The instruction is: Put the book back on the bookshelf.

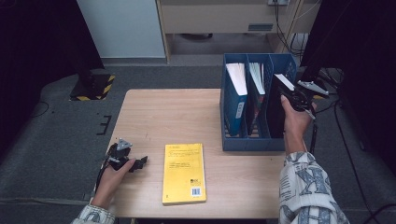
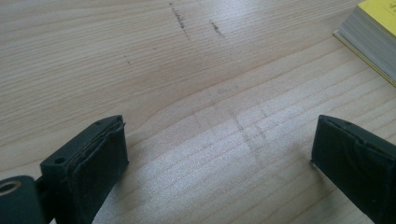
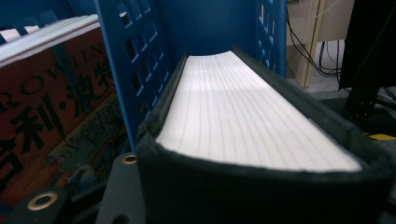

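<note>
The right gripper (image 1: pixel 293 99) is clamped on the upper edge of a black-covered book (image 1: pixel 279 109), which stands in the rightmost compartment of the blue file rack (image 1: pixel 254 142). In the right gripper view the book's white page block (image 3: pixel 243 112) runs straight away from the jaws, so its long axis lies along the gripper's own line and the compartment sits directly below it. The likely next move is therefore straight down or straight up, parallel to the divider (image 3: pixel 135 70) just to the gripper's left. The left gripper (image 1: pixel 132 163) rests wide open and empty on the table (image 2: pixel 196 93), with a yellow book (image 1: pixel 184 172) lying flat just to its right.
</note>
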`<state>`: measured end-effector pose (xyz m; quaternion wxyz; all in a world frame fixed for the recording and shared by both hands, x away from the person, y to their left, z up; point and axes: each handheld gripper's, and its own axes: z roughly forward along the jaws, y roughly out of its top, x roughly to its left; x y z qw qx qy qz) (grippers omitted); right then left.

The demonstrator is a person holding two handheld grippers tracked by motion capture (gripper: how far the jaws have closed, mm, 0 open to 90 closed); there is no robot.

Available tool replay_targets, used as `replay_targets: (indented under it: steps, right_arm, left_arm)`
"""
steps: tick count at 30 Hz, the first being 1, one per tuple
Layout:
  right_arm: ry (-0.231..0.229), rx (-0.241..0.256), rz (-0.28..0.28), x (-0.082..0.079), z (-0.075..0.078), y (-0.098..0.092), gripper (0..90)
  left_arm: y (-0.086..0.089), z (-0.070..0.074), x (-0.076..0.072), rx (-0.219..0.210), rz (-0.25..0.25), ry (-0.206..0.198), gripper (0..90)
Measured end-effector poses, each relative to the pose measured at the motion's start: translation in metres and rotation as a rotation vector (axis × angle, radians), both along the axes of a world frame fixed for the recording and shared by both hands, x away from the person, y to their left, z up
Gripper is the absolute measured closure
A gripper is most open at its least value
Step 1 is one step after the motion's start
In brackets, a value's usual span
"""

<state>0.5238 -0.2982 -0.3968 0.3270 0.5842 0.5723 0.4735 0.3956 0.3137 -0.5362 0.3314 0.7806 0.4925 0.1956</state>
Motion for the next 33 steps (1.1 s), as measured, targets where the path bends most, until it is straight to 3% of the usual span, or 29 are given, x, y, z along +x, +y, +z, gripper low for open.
replay_targets:
  steps: [15,19,33]
  right_arm:
    - [-0.014,0.019,-0.028,0.004,-0.002,0.0,52.8]
    - [-0.015,-0.003,-0.018,0.004,-0.003,0.003,52.6]
    - [0.029,-0.013,-0.006,-0.006,-0.002,0.001,51.7]
  left_arm:
    - [0.0,0.0,0.0,-0.003,-0.001,0.0,2.7]
    - [0.0,0.0,0.0,-0.001,-0.002,0.0,2.8]
    - [-0.001,0.0,0.0,0.007,-0.005,-0.001,2.8]
